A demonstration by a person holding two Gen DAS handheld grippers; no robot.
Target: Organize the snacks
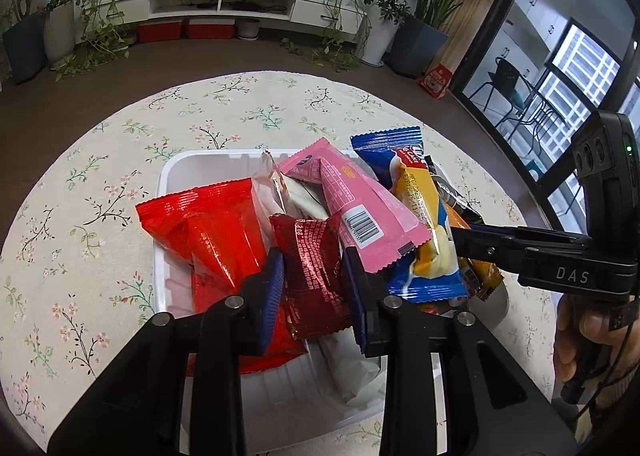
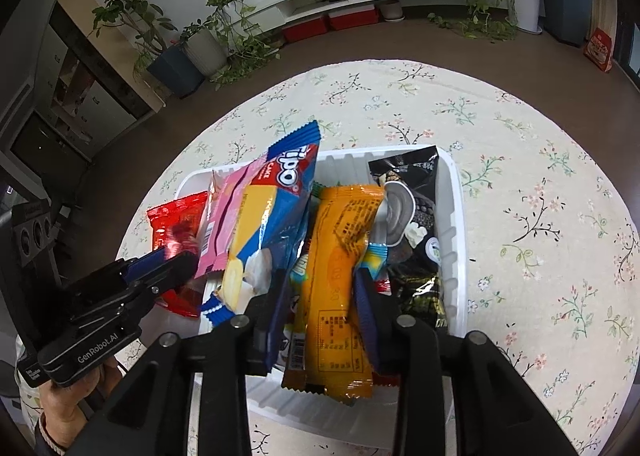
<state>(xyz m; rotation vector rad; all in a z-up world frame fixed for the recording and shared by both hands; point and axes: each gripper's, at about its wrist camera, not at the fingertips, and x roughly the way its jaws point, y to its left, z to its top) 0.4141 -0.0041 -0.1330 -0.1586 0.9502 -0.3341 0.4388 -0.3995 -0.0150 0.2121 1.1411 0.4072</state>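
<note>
A white plastic tray (image 1: 162, 191) (image 2: 454, 223) on the round floral table holds several snack packets. My left gripper (image 1: 314, 268) is shut on a dark red packet (image 1: 316, 276), just above the tray. Beside it lie a bright red packet (image 1: 208, 228), a pink packet (image 1: 352, 199) and a blue-and-yellow cake packet (image 1: 424, 240). My right gripper (image 2: 324, 292) is shut on an orange packet (image 2: 336, 280) in the tray's right half. The cake packet (image 2: 272, 215) is to its left, a black packet (image 2: 420, 223) to its right. The left gripper (image 2: 168, 260) shows at the left of the right wrist view.
The floral tablecloth (image 1: 100, 159) (image 2: 540, 215) surrounds the tray. The right gripper's body (image 1: 560, 256) reaches in from the right in the left wrist view. Potted plants and a low white TV cabinet (image 1: 224, 3) stand beyond the table on a brown floor.
</note>
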